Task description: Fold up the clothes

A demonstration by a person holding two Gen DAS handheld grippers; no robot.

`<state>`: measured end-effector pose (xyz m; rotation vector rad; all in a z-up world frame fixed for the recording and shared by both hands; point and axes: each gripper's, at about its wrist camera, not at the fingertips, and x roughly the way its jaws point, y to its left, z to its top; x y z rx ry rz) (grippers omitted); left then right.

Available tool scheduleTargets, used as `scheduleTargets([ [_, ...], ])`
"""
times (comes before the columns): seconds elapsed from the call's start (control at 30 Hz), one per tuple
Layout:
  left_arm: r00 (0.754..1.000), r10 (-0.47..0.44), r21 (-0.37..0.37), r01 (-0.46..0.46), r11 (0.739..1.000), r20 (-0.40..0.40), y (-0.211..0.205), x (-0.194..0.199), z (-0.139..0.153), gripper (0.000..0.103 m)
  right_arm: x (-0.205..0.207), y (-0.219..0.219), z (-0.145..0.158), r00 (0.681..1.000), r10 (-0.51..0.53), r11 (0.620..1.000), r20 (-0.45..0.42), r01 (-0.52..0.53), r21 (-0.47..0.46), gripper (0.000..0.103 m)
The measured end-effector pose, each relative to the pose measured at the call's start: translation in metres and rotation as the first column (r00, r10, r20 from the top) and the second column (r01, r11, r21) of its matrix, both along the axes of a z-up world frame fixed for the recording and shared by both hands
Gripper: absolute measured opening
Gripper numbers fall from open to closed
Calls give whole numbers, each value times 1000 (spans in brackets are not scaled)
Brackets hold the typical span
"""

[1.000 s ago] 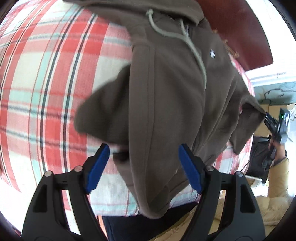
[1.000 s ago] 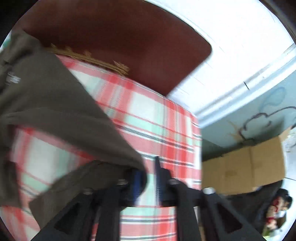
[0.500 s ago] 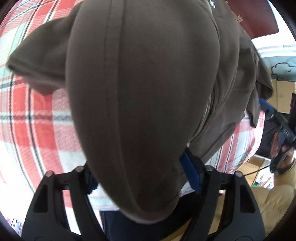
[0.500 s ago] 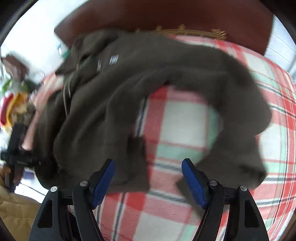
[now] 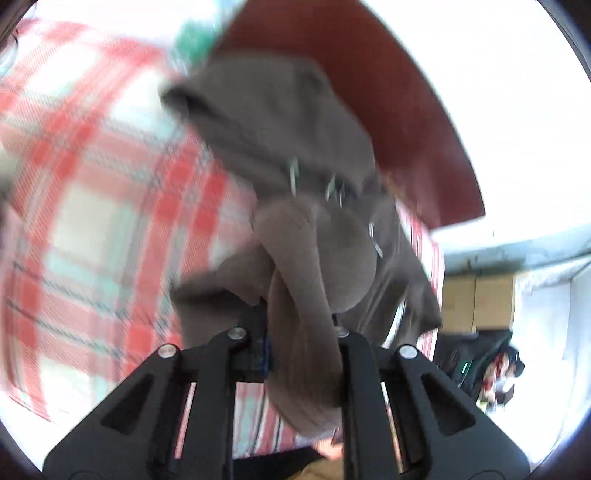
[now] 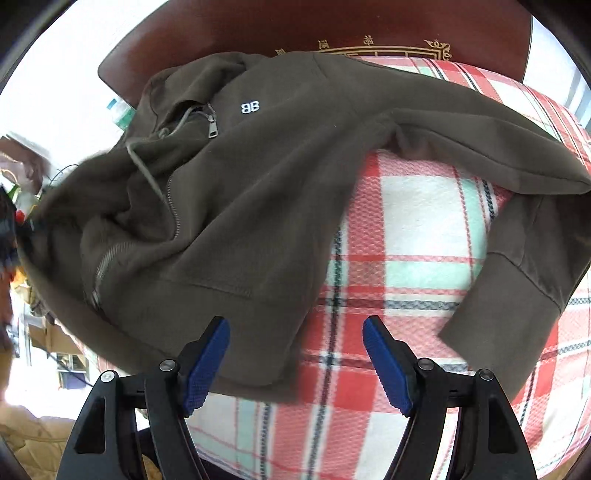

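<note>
One red-and-mint plaid blanket (image 6: 417, 236) before dark-red headboard (image 6: 332, 26); rumpled brown zip hoodie (image 6: 258, 177). Left claw (image 5: 295, 343) clenched on hoodie fabric; right claw (image 6: 295, 365) released.

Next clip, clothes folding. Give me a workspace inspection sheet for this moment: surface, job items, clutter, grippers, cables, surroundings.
Surface: red, white and mint plaid blanket, bare beside the garment.
Job's things: brown zip hoodie spread on the blanket, zipper partly open, one sleeve bent across the plaid; another part is bunched and lifted in the left wrist view.
Clutter: blurred small items at the left edge of the right wrist view, not identifiable.
Grippers: left gripper has just closed and is shut on hoodie fabric; right gripper open above the hem, nothing between its pads.
Cables: thin dark wire, faint.
Surroundings: dark red headboard, cardboard boxes, white wall.
</note>
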<state>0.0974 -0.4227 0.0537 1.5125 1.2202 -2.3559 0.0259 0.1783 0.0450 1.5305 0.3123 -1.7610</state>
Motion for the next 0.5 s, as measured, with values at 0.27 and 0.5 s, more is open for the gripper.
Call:
scheduleTargets([
  [0.27, 899, -35, -666, 349, 660, 436, 11, -50, -24, 34, 23, -13, -20, 997, 27, 1000, 73, -28, 11, 77],
  [0.5, 972, 21, -393, 75, 917, 234, -33, -1, -12, 45, 28, -4, -51, 988, -78, 997, 130, 77, 14, 77],
])
